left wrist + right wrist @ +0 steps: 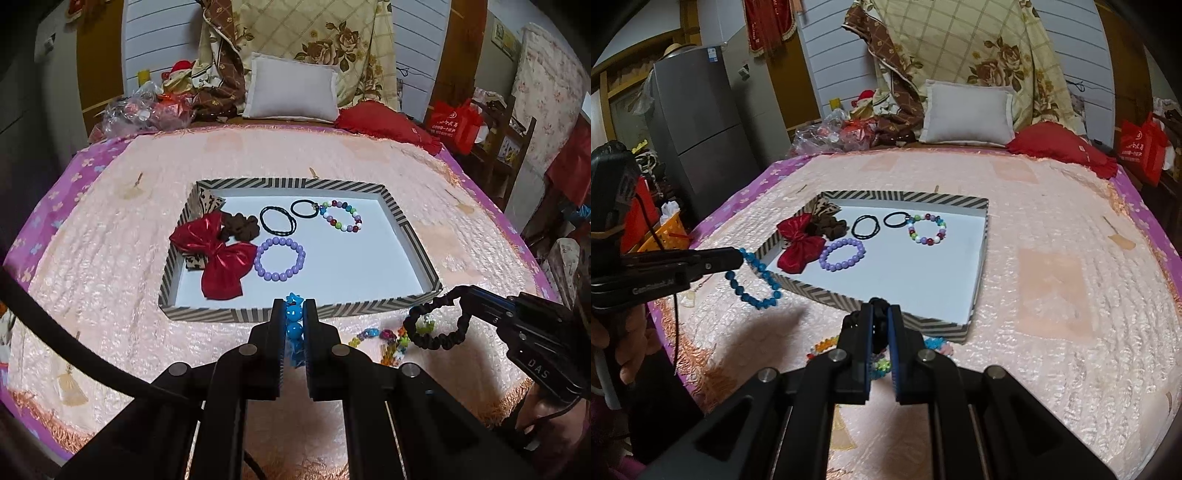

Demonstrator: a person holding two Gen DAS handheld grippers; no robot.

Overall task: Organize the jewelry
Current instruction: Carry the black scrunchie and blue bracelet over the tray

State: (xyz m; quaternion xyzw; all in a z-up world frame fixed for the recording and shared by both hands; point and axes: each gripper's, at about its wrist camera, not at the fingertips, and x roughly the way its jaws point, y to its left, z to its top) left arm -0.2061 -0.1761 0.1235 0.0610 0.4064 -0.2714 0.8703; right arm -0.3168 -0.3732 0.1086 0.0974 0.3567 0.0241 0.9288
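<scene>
A blue bracelet (753, 280) dangles from the left gripper (294, 314), clamped between its jaws just outside the striped tray (243, 314). The right gripper (881, 314) pinches a black scrunchie (436, 325) near the tray's front edge. Inside lie a purple bracelet (279, 259), a red bow (218, 251) and black hair ties (277, 220).

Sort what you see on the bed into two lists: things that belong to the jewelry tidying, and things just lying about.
Job:
- striped tray
- blue bead bracelet, in left gripper
- black scrunchie, in right gripper
- purple bracelet
- loose colourful beads

Lying about:
- white pillow
- red cushion
- plastic bags
</scene>
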